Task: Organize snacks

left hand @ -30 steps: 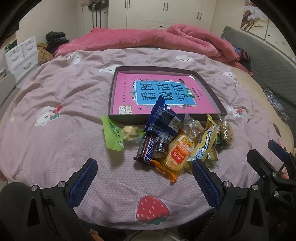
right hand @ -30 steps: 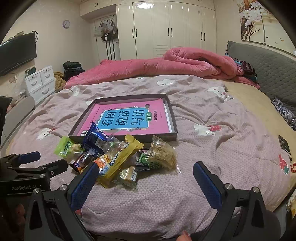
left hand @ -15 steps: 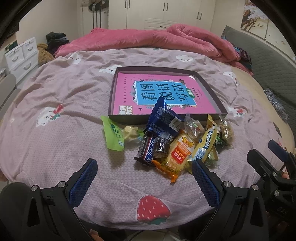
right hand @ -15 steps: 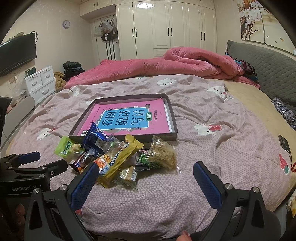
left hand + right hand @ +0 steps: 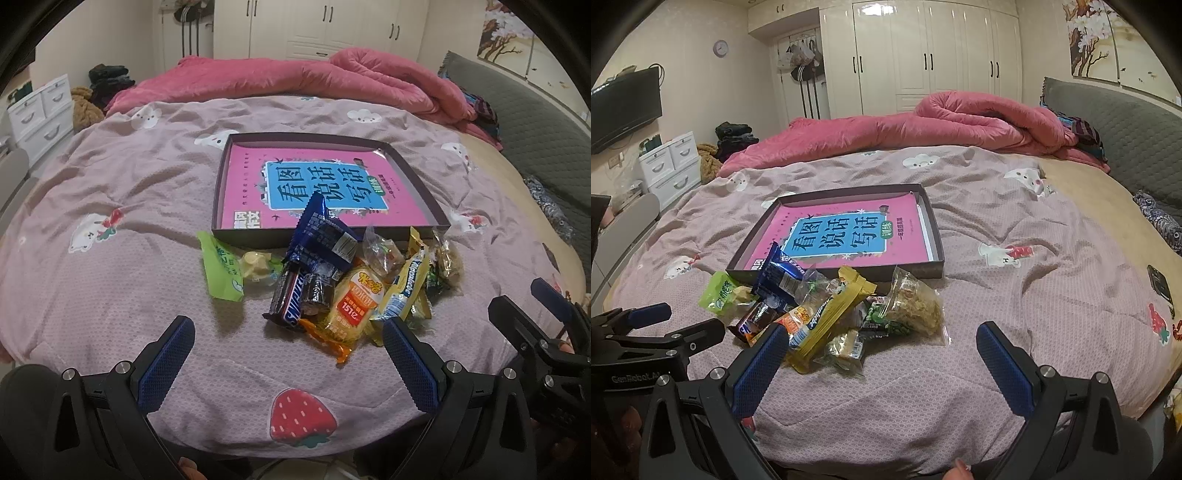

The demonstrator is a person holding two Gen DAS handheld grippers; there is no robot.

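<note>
Snack pile (image 5: 354,284): loose heap of wrapped snacks on the bedspread (image 5: 110,280); touching the near wall of the box; ahead of both grippers, none of it held.
Left gripper (image 5: 288,354): fingers spread wide, nothing between them; pile just beyond the fingertips, nearer the right-hand finger.
Right gripper (image 5: 882,354): fingers spread wide, holding nothing; pile ahead and towards its left finger, whose tip overlaps the near edge of the heap in the right wrist view; contact cannot be told.
Box (image 5: 417,181): shallow dark tray with low walls, lying flat beyond the pile; holds one pink book (image 5: 251,177) that nearly fills it.
Book writing: large Chinese characters on a blue panel; small green badge beside them.
Snickers bar (image 5: 286,295): dark wrapper, "SNICKERS" partly readable; near front of pile.
Blue packet (image 5: 321,236): tilted up against the box wall; print too small to read.
Orange-yellow pack (image 5: 354,306): "151亿" readable.
Yellow stick pack (image 5: 406,284): lettering partly readable.
Green packet (image 5: 221,269): leftmost, just beside the heap.
Left gripper body: "GenRobot.AI" in the right wrist view.
</note>
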